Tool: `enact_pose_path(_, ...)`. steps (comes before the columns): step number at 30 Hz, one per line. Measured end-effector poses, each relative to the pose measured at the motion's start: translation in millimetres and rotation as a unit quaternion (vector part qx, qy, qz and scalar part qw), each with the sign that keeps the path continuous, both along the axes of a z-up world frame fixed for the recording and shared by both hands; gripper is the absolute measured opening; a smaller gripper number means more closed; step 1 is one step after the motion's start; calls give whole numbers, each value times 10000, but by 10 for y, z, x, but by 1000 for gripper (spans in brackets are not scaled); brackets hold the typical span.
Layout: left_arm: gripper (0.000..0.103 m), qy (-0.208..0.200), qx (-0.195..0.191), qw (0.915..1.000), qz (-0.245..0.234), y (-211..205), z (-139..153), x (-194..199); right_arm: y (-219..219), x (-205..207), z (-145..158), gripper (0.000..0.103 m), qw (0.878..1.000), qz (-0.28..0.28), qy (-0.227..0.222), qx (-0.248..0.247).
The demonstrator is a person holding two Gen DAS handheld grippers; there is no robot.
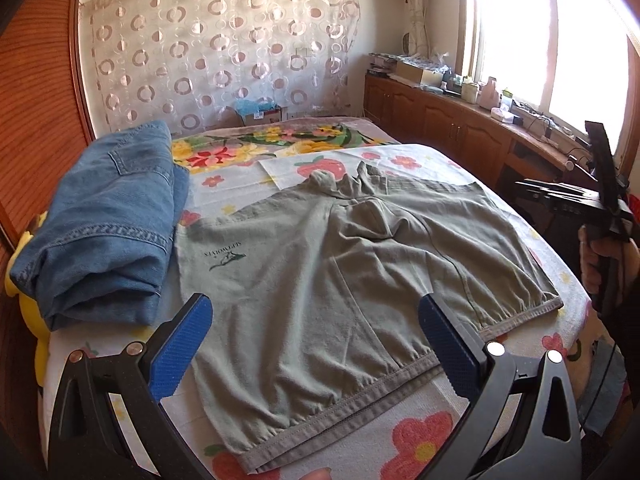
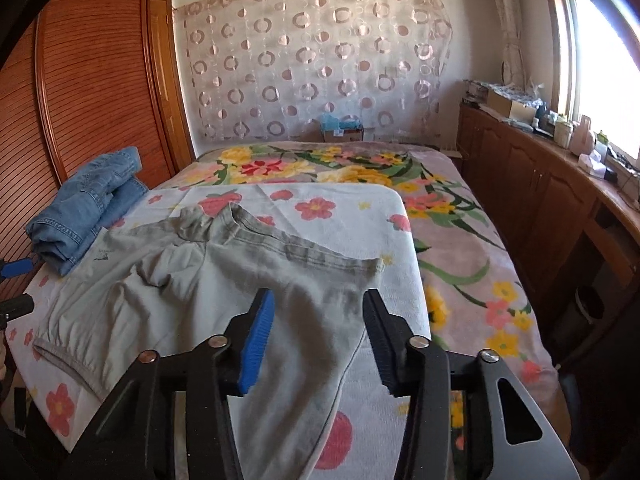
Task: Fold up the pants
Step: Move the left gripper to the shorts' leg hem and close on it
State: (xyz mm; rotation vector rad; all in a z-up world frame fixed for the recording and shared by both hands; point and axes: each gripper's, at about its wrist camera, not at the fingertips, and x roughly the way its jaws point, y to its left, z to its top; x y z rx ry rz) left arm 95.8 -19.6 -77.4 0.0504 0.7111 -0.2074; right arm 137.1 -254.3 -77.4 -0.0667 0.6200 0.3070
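Folded blue jeans [image 1: 108, 220] on floral bedspread [image 2: 460, 240], circle-patterned curtain [image 2: 316, 60], wooden cabinets [image 2: 532, 184]

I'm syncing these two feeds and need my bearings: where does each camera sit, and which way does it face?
Left wrist: on the left gripper, jaws open, over the waistband of the grey-green pants; a hand holds the right gripper at right.
Right wrist: on the right gripper, jaws open, facing along the bed.
Shared: pants, folded jeans, circle-patterned curtain.
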Motion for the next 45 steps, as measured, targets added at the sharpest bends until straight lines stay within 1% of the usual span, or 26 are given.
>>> enact_pose_path(1,103,30,-22,10000,-3,3,-21,5,-22,84,1,39,9999,2,124,33)
enact_pose_path(2,103,63,-47,10000,-6,9,-39,6,-34,157,0,35,9998,-12,206,42)
enact_pose_path(5,103,132,-92,9999,11,30,-98,18,-116,346,24,34,9989,-146,433,-37)
enact_pose_path(10,103,257,-66,9996,84,81,-216,49,-151,595,107,32,9964,-272,801,-27)
enact_pose_path(11,103,278,-38,9996,104,88,-240,54,-134,632,112,31,9957,-268,885,-37)
enact_pose_path(12,103,309,9,9994,143,92,-271,61,-116,649,121,25,9952,-254,944,-60)
enact_pose_path(16,103,418,32,9989,186,146,-356,87,-56,681,189,19,9947,-185,1006,-74)
enact_pose_path(18,103,456,53,9987,201,160,-388,90,-51,666,228,9,9949,-151,992,-108)
enact_pose_path(20,103,500,59,9985,207,174,-421,97,-87,726,228,4,9957,-141,906,-118)
enact_pose_path(23,103,542,47,9983,208,188,-455,100,-156,788,249,2,9971,-337,664,-162)
enact_pose_path(25,103,557,29,9982,218,197,-471,101,-213,783,276,1,9967,-506,615,-181)
enact_pose_path(27,103,565,5,9982,213,203,-481,103,-217,777,254,1,9961,-584,624,-224)
enact_pose_path(29,103,544,-22,9983,201,205,-484,90,-174,759,229,1,9962,-527,664,-196)
enact_pose_path(35,103,447,-143,9987,179,238,-480,57,-65,716,317,1,9978,-415,470,-217)
enact_pose_path(37,103,442,-128,9987,201,254,-477,42,-36,589,341,4,9980,-398,377,-301)
enact_pose_path(40,103,499,-102,9984,235,292,-463,12,-6,336,354,8,9992,-172,302,-198)
enact_pose_path(41,103,517,-74,9983,261,310,-459,-8,16,233,350,10,9994,-115,248,-195)
enact_pose_path(43,103,526,-69,9982,291,352,-459,-47,43,23,328,19,9997,23,158,-169)
enact_pose_path(44,103,525,-92,9981,300,372,-459,-68,56,-84,306,27,9998,102,137,-121)
enact_pose_path(45,103,517,-130,9981,314,404,-456,-100,76,-188,282,32,9997,176,120,-73)
